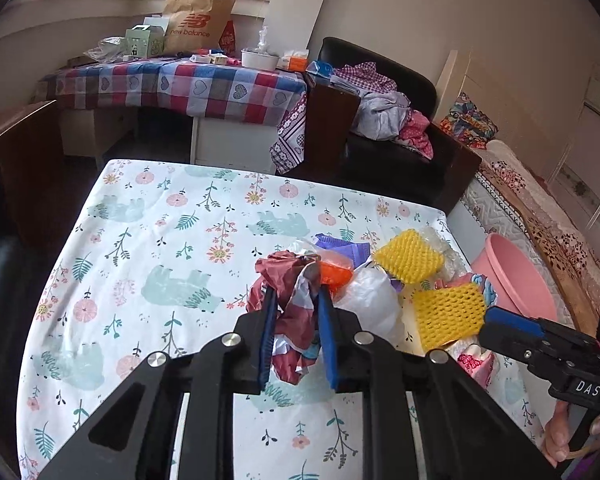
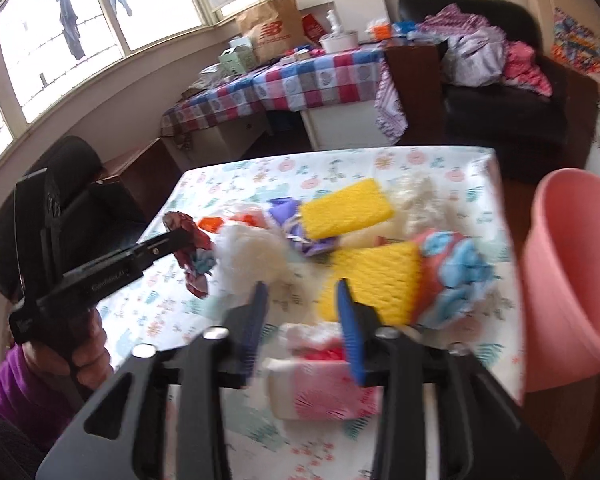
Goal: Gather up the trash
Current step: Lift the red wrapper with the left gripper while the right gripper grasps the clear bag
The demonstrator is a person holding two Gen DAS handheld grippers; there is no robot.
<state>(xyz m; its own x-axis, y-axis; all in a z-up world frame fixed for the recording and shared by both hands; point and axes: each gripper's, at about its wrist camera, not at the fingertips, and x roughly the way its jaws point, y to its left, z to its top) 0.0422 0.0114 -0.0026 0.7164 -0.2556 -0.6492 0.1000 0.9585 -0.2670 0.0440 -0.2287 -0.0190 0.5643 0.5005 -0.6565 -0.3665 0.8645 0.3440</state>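
Crumpled dark red wrapper point(image 1: 290, 312), with white and blue patches, pinched between the blue pads point(image 1: 327, 340) of the left gripper point(image 1: 296, 300) and lifted a little over the table. Seen again from the right wrist view as a red crumple point(image 2: 192, 256) hanging at the tip of that gripper point(image 2: 168, 242).

Just beside it, toward the right, a heap of other trash on the flowered tablecloth point(image 1: 160, 248): white plastic bag point(image 1: 370, 300), orange piece point(image 1: 334, 274), purple wrapper point(image 1: 346, 248), two yellow foam nets point(image 1: 410, 256) point(image 1: 448, 314), clear bubble wrap point(image 1: 440, 240) behind them, blue and pink packaging point(image 2: 456, 276) at the right edge.

Right gripper point(image 2: 304, 292) spread apart, nothing between its pads point(image 2: 350, 328), hovering over the near side of the heap, close to the nearer yellow net point(image 2: 374, 284); below it a pink and white floral pack point(image 2: 324, 392), blurred. In the left wrist view, its tip point(image 1: 496, 316) touching or almost touching the nearer net; cannot tell which.

Pink basin point(image 1: 512, 276) beyond the right edge of the table, tilted, opening toward the heap.

Farther back, a checked tablecloth point(image 1: 180, 84) with a brown paper bag point(image 1: 198, 20), and a black armchair point(image 1: 400, 136) full of clothes.
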